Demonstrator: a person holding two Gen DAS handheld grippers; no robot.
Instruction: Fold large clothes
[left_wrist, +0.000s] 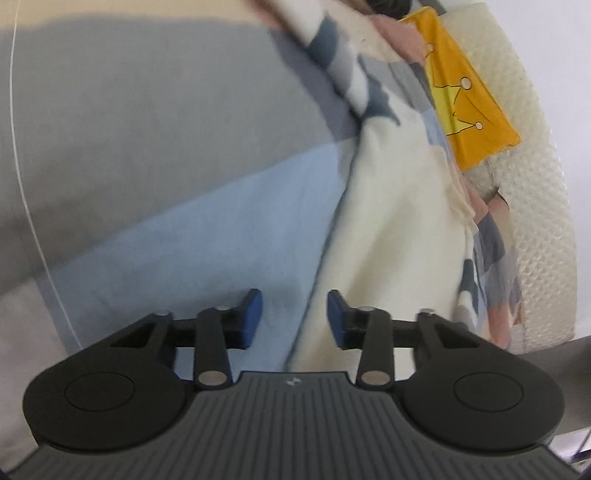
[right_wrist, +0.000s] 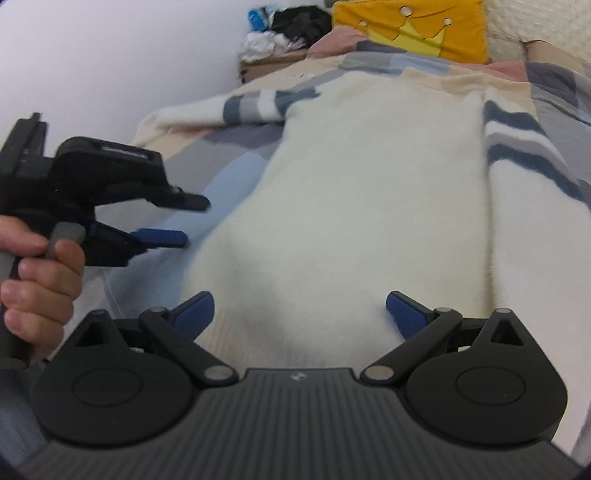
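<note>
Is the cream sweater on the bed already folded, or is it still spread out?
Spread out. The cream sweater lies flat on the bed cover, its body open and both striped sleeves reaching outward, none turned over the body.

Patchwork bed cover (right_wrist: 236, 147) in grey, pale blue, beige and pink blocks, spread flat; in the left wrist view its grey (left_wrist: 147, 110) and pale blue panels fill the left of the frame. Yellow cushion (right_wrist: 413, 29) printed with a crown outline, lying at the far end of the cover; also seen at upper right in the left wrist view (left_wrist: 465, 110). Cream textured padded surface (left_wrist: 532, 184) just behind the cushion. Cardboard box (right_wrist: 266, 68) beside the far left of the bed, bearing a heap of white, black and blue items (right_wrist: 284, 26), too blurred to identify. Plain white wall (right_wrist: 110, 55) at left.
</note>
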